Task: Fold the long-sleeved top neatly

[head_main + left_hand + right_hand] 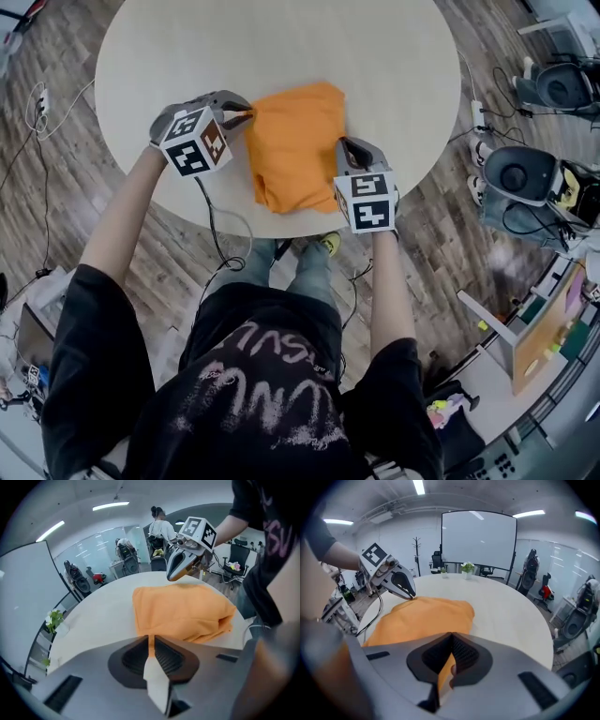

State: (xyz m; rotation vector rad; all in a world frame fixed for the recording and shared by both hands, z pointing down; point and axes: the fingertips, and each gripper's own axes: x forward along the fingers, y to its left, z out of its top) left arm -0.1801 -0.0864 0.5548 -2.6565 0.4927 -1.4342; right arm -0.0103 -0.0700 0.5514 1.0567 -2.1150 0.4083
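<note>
My left gripper (246,116) and right gripper (345,142) each clamp an edge of the orange top (295,145) — soft, light, floppy, probably best held by its edges.

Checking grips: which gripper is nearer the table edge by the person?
Right. The right gripper pinches the orange top on its right, by that table edge; the left gripper pinches its far left corner, further in.

The head camera looks steeply down from above the person onto the round table (281,47), taking in both arms. The left gripper (247,115) camera sits close behind its jaws and faces across the table toward the right gripper (345,143), whose camera looks back the opposite way. All three views share the orange top (295,141).
</note>
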